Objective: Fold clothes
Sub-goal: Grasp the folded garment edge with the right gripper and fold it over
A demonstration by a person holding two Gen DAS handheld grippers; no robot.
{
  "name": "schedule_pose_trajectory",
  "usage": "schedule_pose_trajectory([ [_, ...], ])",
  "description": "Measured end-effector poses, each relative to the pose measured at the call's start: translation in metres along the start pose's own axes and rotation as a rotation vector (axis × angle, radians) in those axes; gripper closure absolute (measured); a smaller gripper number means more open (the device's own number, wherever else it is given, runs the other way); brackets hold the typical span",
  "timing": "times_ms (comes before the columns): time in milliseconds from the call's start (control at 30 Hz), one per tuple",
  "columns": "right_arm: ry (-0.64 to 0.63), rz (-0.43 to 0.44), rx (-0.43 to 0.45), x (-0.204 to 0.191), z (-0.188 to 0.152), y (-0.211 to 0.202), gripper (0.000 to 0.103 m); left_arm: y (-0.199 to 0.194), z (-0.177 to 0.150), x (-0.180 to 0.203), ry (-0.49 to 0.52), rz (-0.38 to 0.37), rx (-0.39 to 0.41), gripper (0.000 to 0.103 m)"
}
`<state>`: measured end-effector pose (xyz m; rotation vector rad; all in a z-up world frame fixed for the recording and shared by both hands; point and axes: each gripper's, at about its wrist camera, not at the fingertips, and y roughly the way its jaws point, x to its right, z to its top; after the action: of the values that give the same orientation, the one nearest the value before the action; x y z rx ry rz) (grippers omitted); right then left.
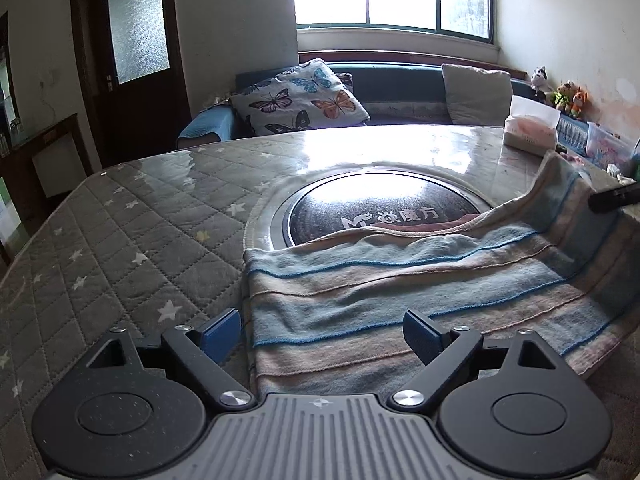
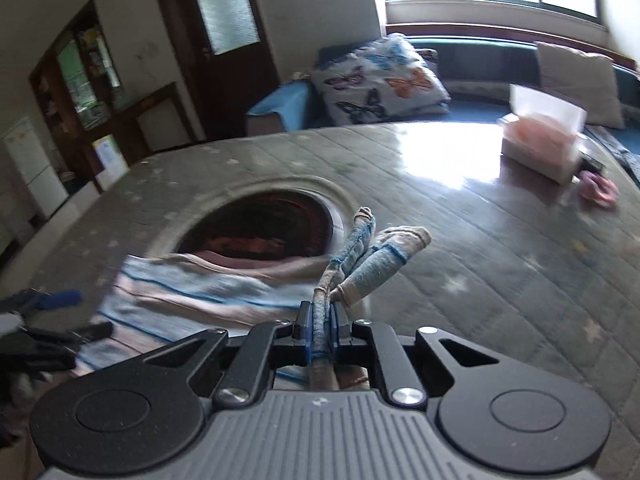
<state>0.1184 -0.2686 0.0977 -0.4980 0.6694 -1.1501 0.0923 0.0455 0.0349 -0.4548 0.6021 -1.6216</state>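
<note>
Left gripper [image 1: 322,336], fingers spread, is hovering over the soft, light striped garment [image 1: 400,280]; right gripper [image 2: 320,326] is pinching its bunched edge, likeliest hold.

Left gripper [image 1: 322,334] sits low, pointing toward 12 o'clock, its two blue-padded fingers [image 1: 221,334] spread wide apart with nothing between them. Right gripper [image 2: 320,322] also points toward 12 o'clock, its jaws pressed together on a bunched fold of striped cloth [image 2: 362,258] that sticks out toward 1 o'clock.
</note>
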Motion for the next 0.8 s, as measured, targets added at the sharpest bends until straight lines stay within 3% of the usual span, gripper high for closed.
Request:
schedule_pose_trajectory([
  [533,-0.210,0.112,-0.086,-0.161,0.046,0.069,0.096,-0.018,-0.033,-0.044,-0.085,-0.023,0.038,0.010],
  [800,-0.246,0.135,-0.138,-0.216,0.042,0.109,0.096,-0.022,-0.048,-0.059,-0.130,-0.022,0.023,0.010],
])
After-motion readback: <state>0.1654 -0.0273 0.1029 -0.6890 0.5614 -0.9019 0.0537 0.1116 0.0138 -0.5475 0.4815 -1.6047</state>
